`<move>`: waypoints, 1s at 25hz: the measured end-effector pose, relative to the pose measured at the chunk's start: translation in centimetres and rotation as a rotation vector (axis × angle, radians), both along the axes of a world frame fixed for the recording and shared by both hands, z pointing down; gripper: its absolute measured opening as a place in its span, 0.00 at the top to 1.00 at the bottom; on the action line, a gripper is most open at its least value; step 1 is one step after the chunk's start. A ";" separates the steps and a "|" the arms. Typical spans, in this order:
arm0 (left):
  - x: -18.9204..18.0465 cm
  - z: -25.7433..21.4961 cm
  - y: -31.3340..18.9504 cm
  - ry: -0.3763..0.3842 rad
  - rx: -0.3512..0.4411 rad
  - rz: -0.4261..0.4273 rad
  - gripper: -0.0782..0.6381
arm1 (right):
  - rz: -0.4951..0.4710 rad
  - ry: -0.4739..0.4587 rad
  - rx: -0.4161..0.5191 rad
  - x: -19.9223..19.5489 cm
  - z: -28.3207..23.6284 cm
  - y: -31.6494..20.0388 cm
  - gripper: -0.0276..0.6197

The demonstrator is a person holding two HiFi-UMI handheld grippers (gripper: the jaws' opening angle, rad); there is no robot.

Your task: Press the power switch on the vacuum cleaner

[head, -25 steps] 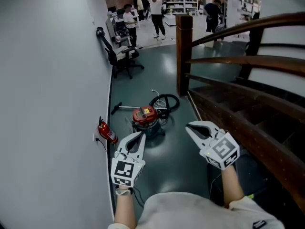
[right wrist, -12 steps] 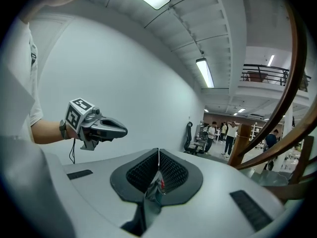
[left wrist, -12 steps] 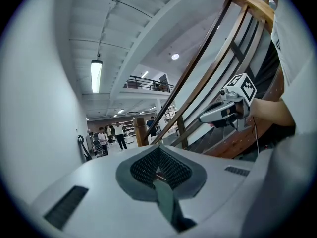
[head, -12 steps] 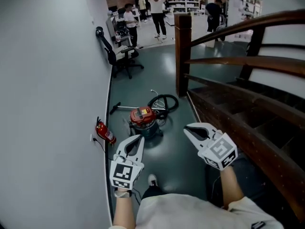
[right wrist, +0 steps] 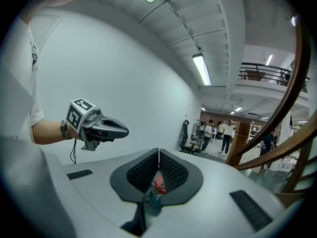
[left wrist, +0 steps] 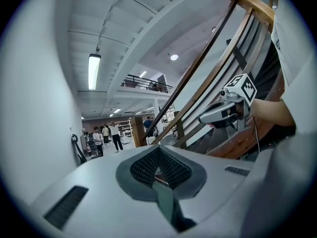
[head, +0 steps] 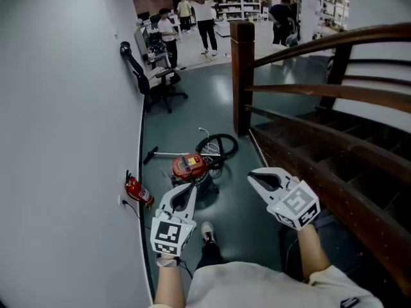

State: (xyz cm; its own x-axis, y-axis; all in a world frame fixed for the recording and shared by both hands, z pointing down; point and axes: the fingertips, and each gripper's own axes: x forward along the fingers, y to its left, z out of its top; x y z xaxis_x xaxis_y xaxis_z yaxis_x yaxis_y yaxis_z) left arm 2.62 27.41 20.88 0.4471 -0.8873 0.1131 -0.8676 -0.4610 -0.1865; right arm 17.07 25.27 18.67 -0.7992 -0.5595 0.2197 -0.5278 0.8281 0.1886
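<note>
On the dark floor (head: 244,108) ahead, the vacuum cleaner (head: 190,167) is seen with its red top upward, its hose (head: 217,145) coiled just behind it and a fire extinguisher (head: 137,190) just to its left. The left gripper (head: 191,187) and the right gripper (head: 252,178) are both held clenched and empty, short of the vacuum cleaner and above it. The switch cannot yet be made out; a closer approach is needed, so that one closed tip can be pressed squarely on it.

Matt pale plastic with dark ribbed pads (right wrist: 174,172): left tongs (head: 190,186) and right tongs (head: 252,177). Glossy, reflective floor (head: 237,210) below them; varnished wooden railing (head: 308,92) to their right; vacuum cleaner (head: 189,166) ahead, shiny red plastic on top.
</note>
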 end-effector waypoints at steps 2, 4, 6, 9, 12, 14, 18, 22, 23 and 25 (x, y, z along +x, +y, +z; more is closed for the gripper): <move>-0.7 0.1 -2.2 -0.005 0.000 0.015 0.89 | 0.017 0.003 0.000 -0.7 0.1 -2.1 0.91; -1.4 0.1 -4.4 -0.006 -0.004 0.027 0.89 | 0.030 0.002 0.000 -1.5 0.0 -4.3 0.91; -2.4 0.0 -6.4 -0.006 -0.005 0.033 0.89 | 0.033 -0.006 0.006 -2.5 -0.3 -6.3 0.91; -3.9 -0.2 -9.4 -0.008 -0.004 0.040 0.89 | 0.037 -0.018 0.013 -4.0 -0.9 -9.2 0.91; -5.0 -0.2 -12.0 -0.008 -0.011 0.049 0.89 | 0.041 -0.010 0.009 -5.3 -0.8 -11.6 0.91; -5.7 -0.3 -13.8 -0.009 -0.011 0.055 0.89 | 0.042 -0.010 0.011 -6.1 -1.0 -13.2 0.91; -6.8 -0.4 -17.0 -0.013 -0.018 0.073 0.89 | 0.048 -0.010 0.009 -7.5 -1.1 -16.3 0.91; -7.9 -0.5 -19.5 -0.015 -0.023 0.083 0.89 | 0.059 -0.012 0.008 -8.6 -1.2 -18.7 0.91; -8.2 -0.6 -20.1 -0.015 -0.024 0.084 0.89 | 0.060 -0.011 0.008 -8.9 -1.2 -19.3 0.91; -8.6 -0.7 -21.1 -0.016 -0.028 0.089 0.89 | 0.065 -0.010 0.007 -9.3 -1.2 -20.2 0.91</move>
